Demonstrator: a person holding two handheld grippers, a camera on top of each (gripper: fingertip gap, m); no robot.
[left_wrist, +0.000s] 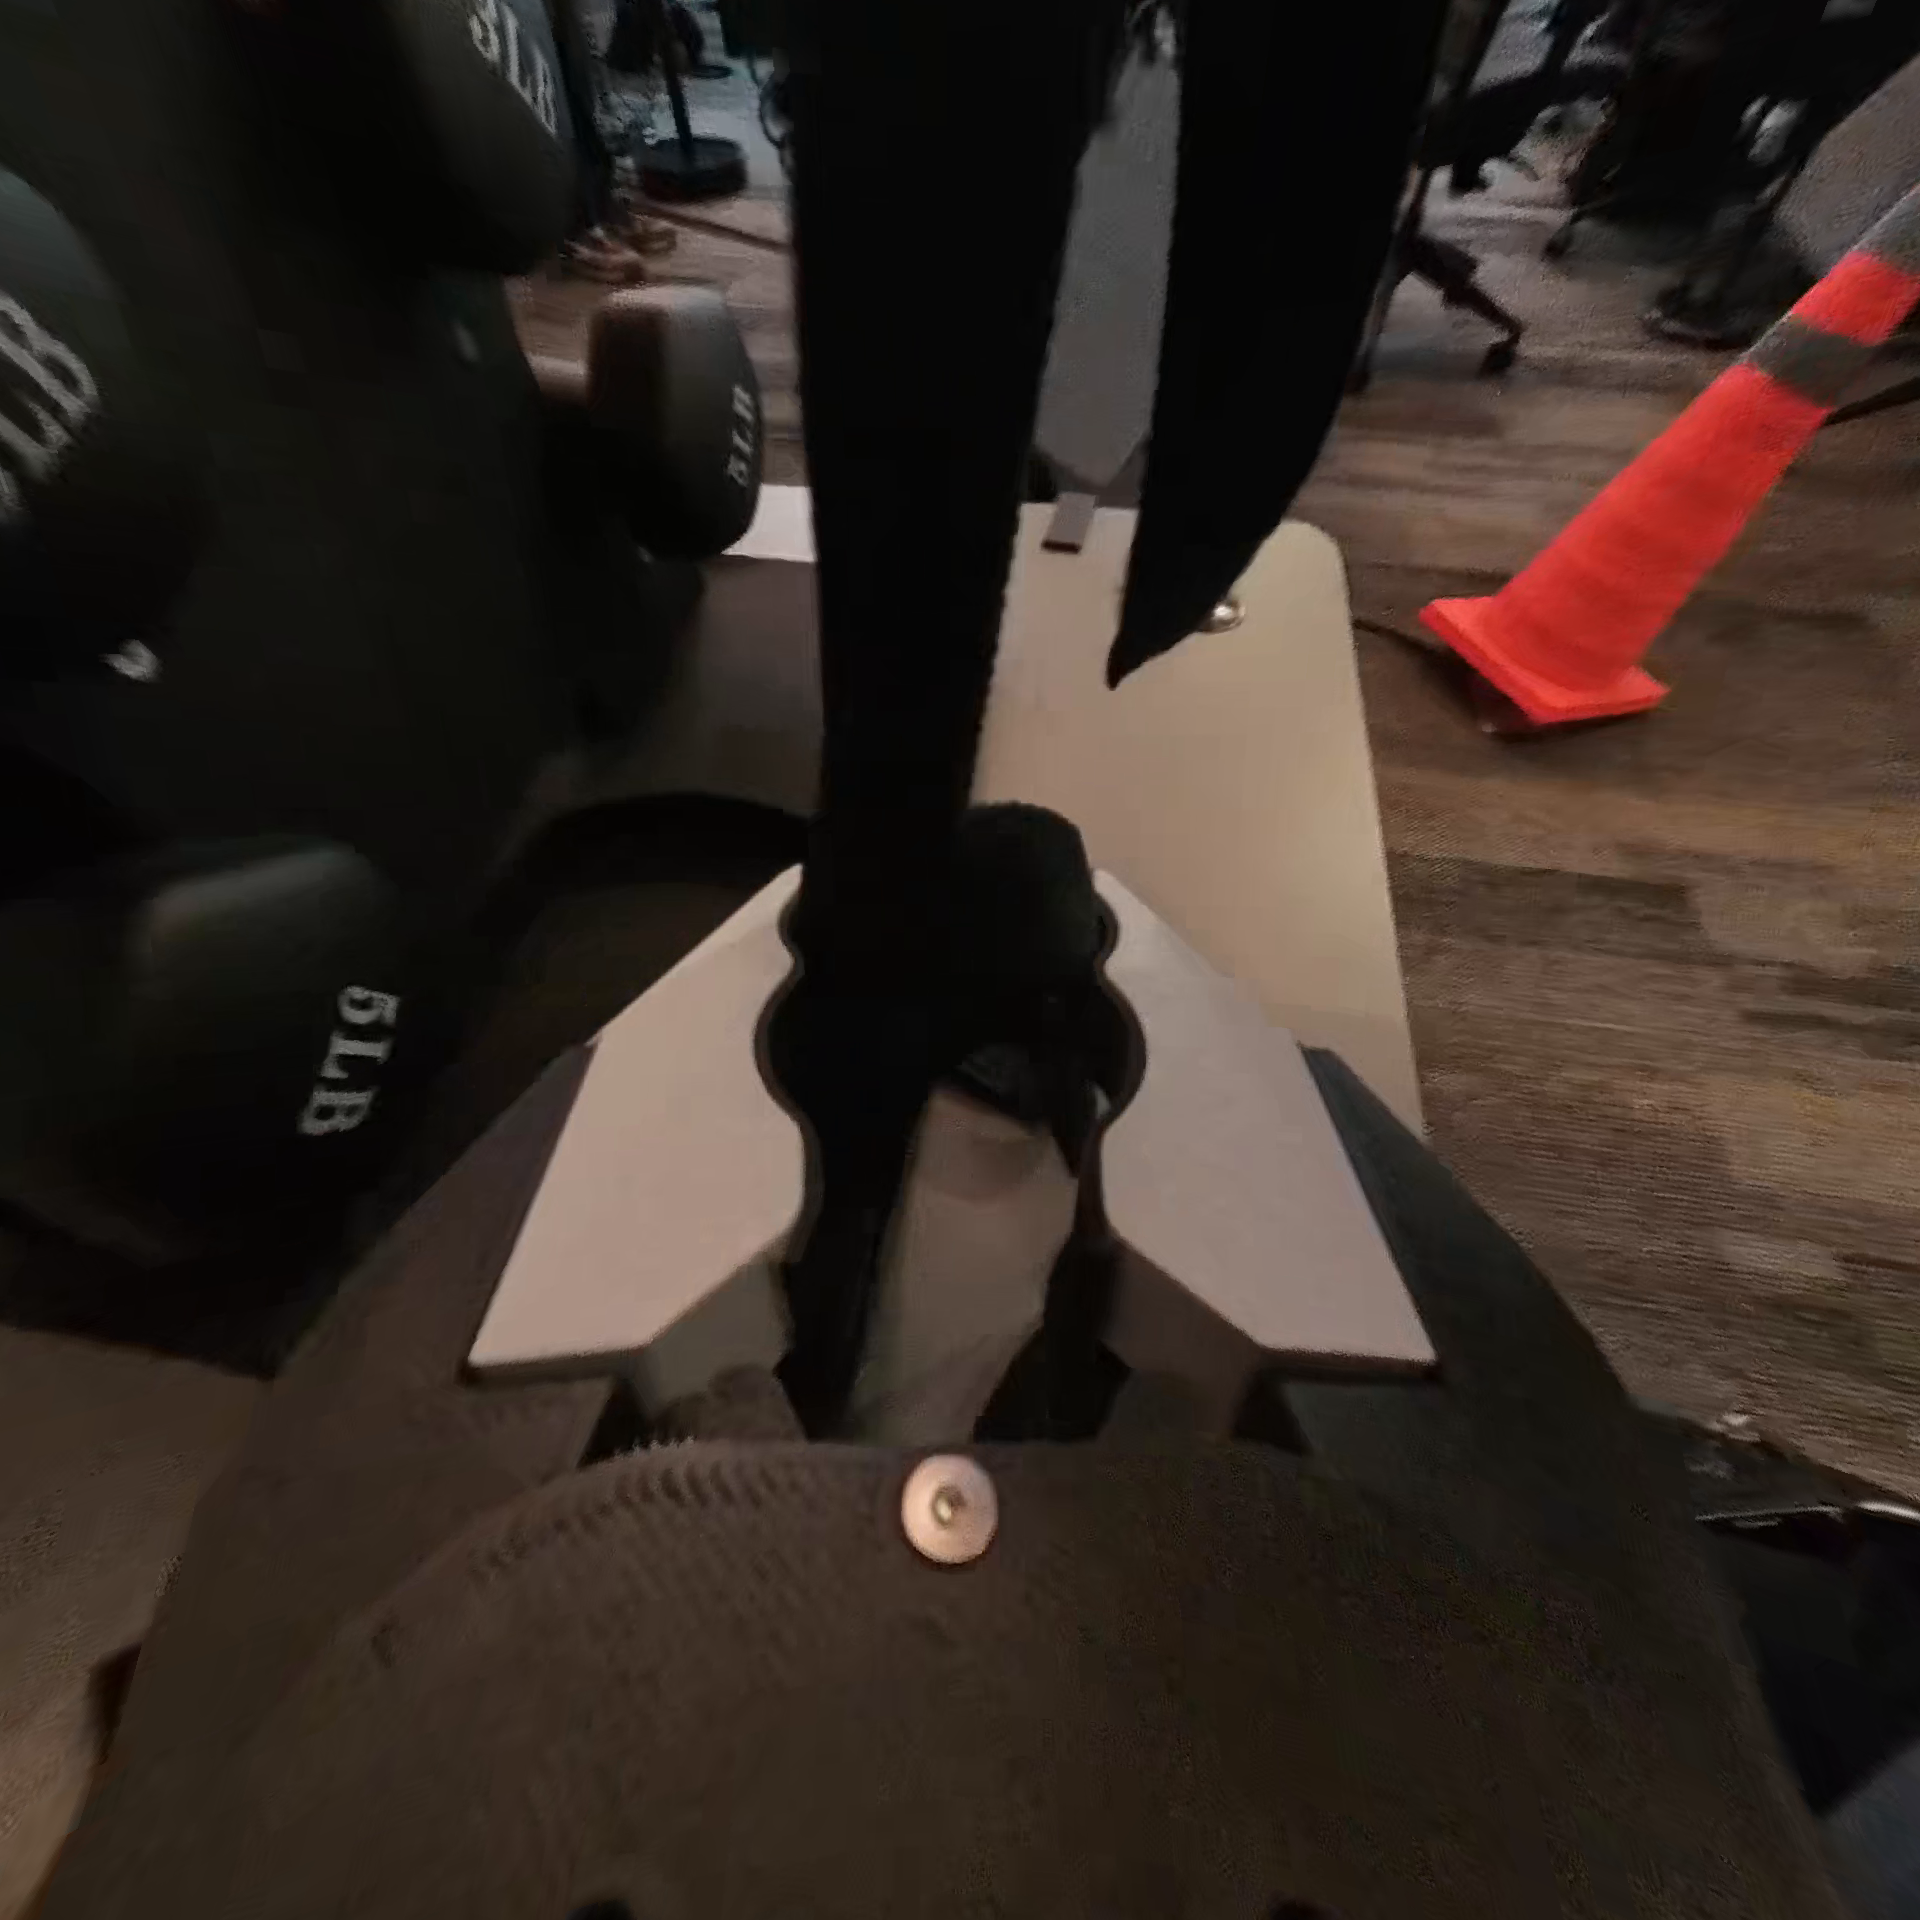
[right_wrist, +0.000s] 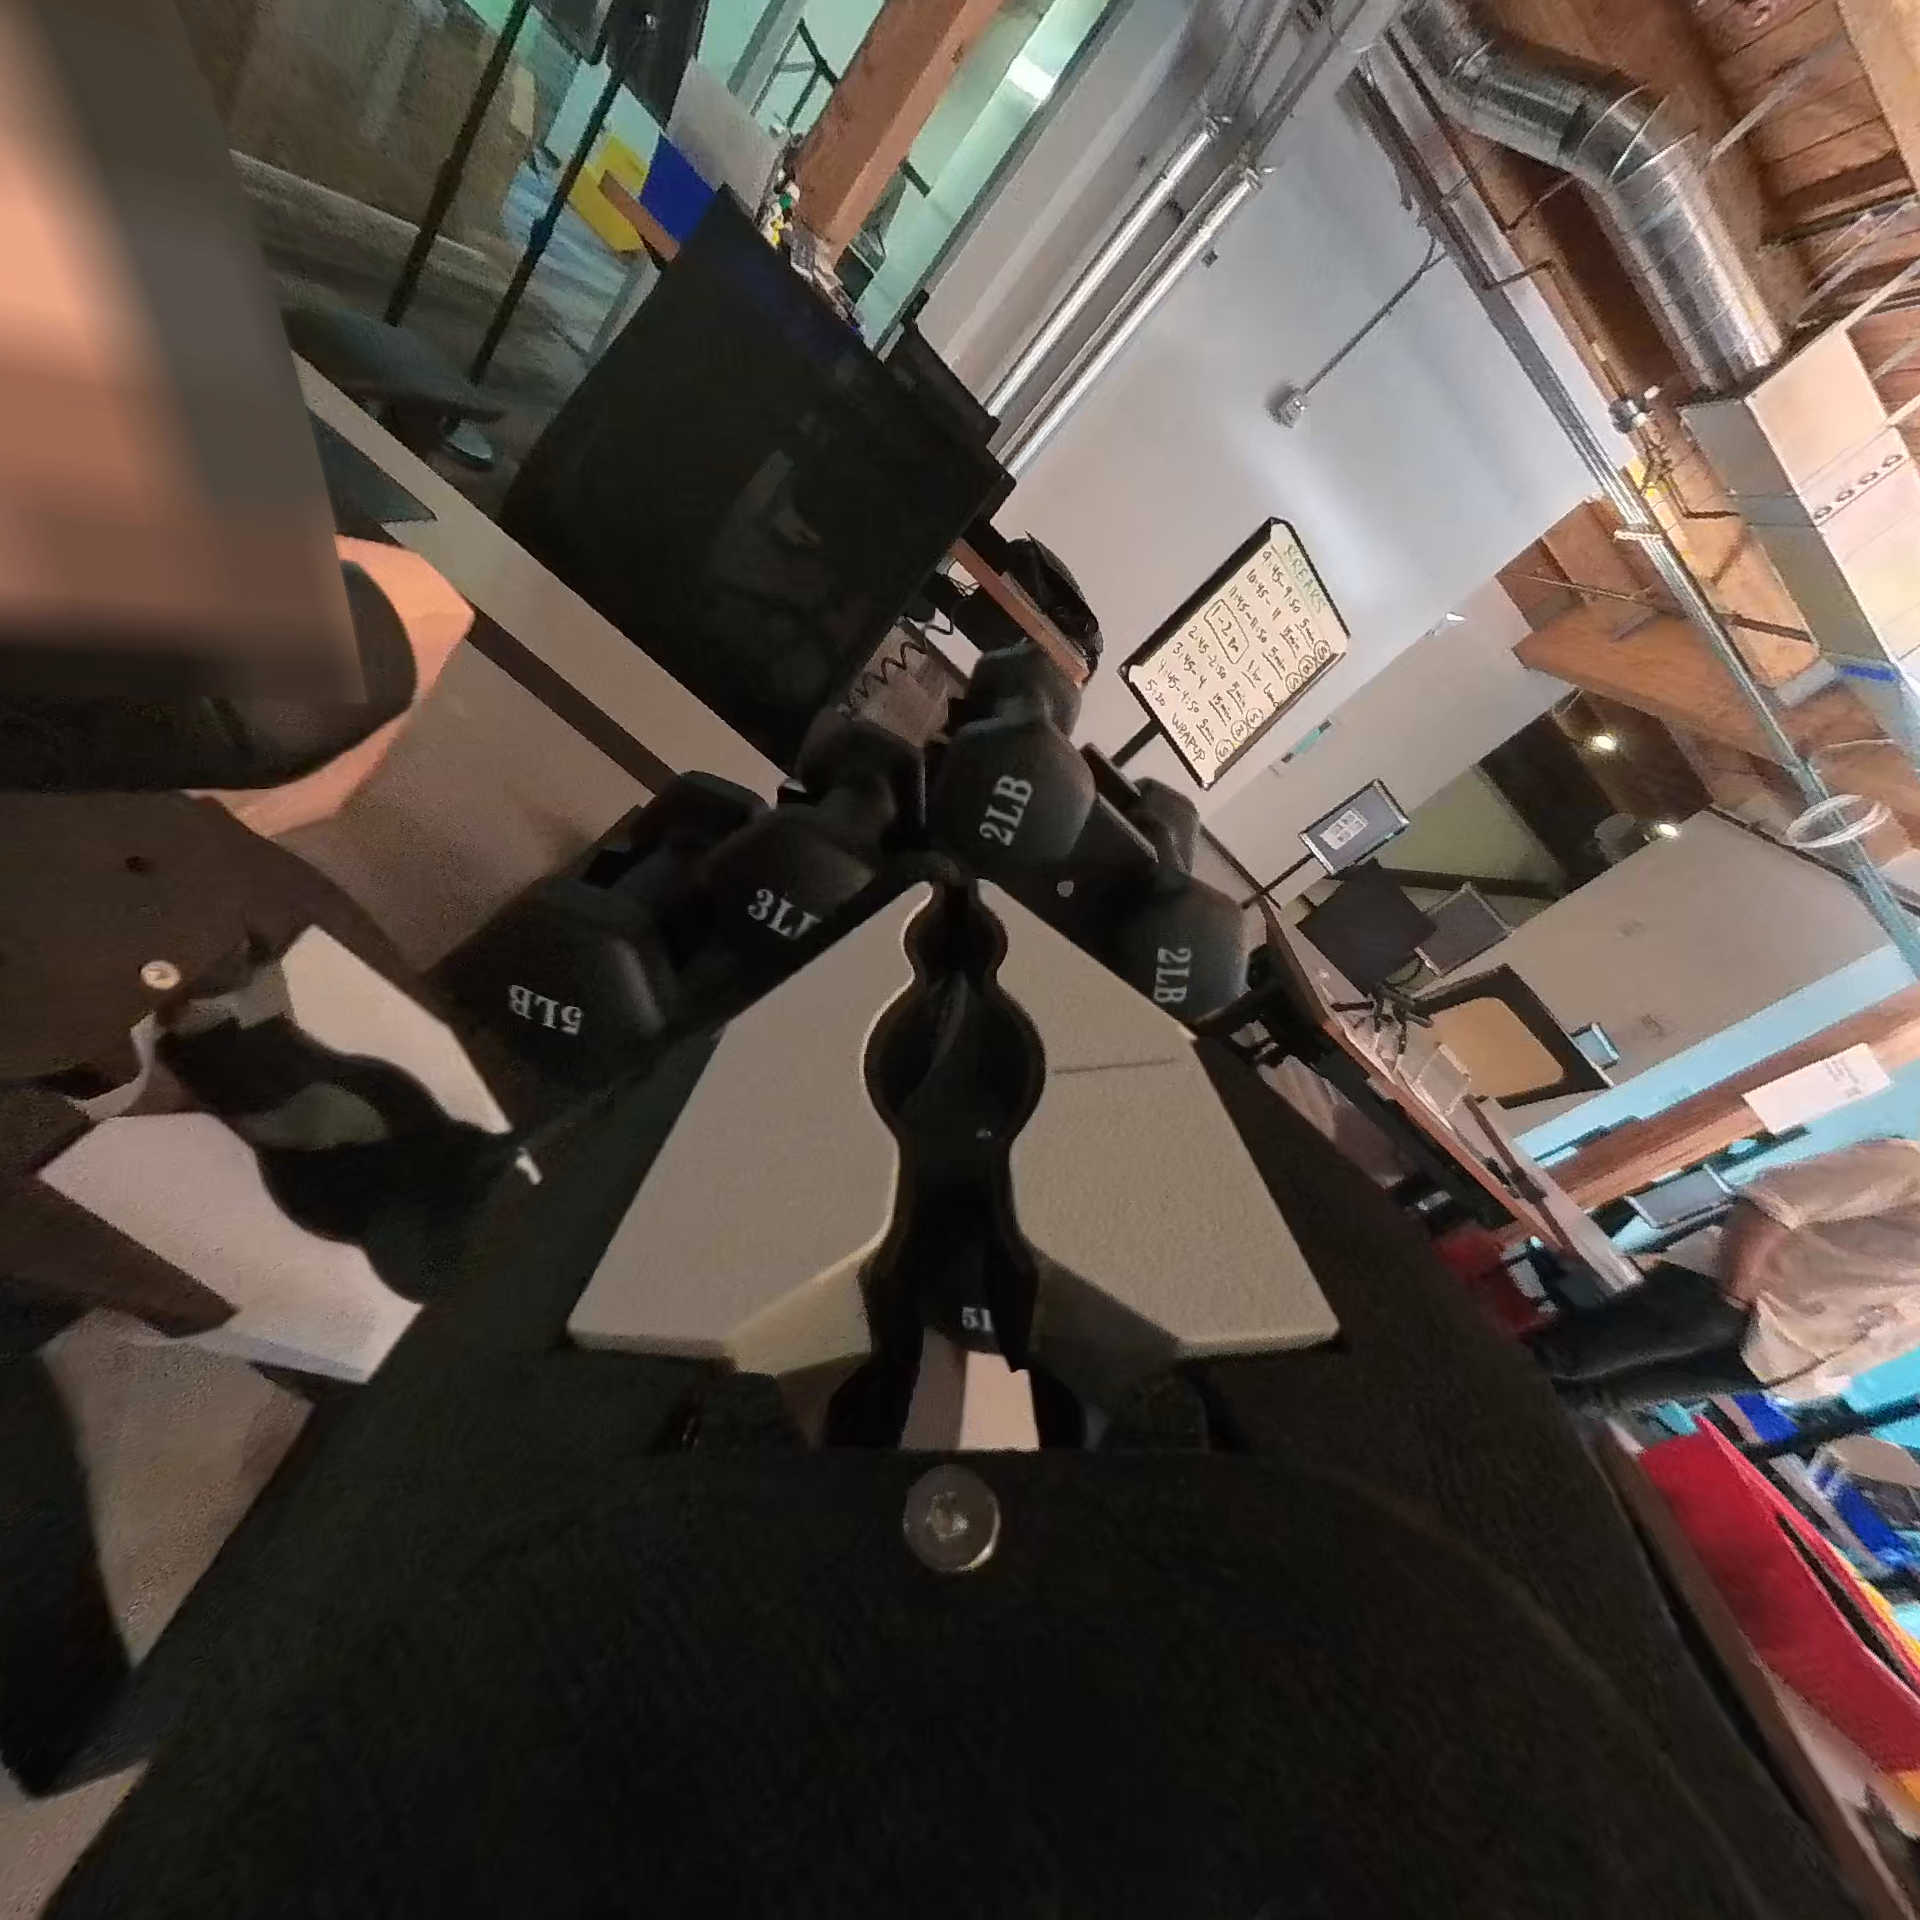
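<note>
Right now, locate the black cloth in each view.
Left wrist view: black cloth hangs from top centre into the left gripper.
Right wrist view: centre, pinched in the right gripper.
Shared landmark: black dumbbells, left of centre in both.

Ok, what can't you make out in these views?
- Left wrist view: black strap in the left gripper runs off the top edge.
- Right wrist view: dark item clamped in the right gripper, kind unclear; its fingers cover it.
</note>
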